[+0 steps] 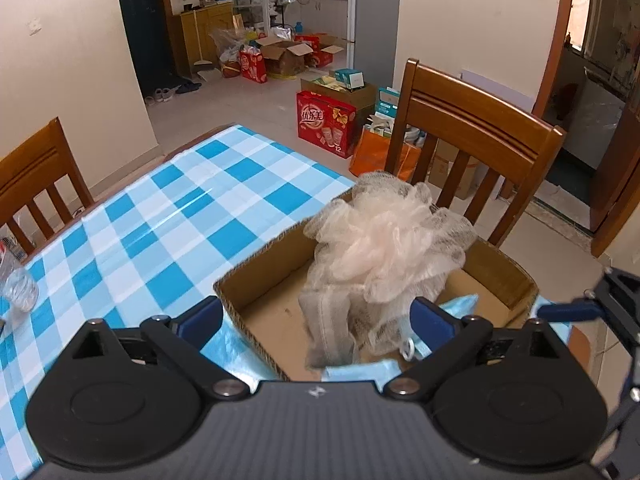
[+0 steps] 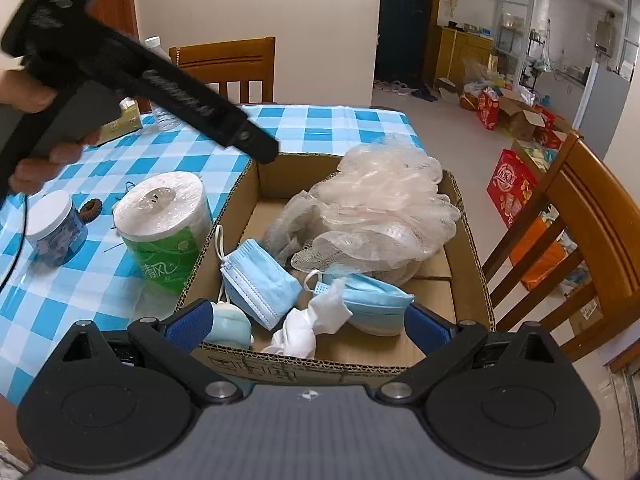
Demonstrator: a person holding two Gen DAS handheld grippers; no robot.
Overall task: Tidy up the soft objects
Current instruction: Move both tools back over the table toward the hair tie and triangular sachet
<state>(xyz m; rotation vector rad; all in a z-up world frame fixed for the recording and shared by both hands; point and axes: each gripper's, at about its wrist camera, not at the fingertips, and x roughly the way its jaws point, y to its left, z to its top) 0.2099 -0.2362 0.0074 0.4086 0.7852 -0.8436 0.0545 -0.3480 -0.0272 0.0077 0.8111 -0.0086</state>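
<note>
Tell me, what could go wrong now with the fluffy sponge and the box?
1. The bath pouf sits high in the cardboard box, partly over its far wall, so it might roll out.
2. The box stands at the table's edge by the chair; a bump from the open left gripper or right gripper could shove it off.
3. The toilet paper roll outside the box might be forgotten.

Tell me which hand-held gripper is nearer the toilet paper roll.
Probably the right. The right hand-held gripper hangs open over the cardboard box's near edge, the toilet paper roll just outside its left finger. The left hand-held gripper is open over the bath pouf.
</note>
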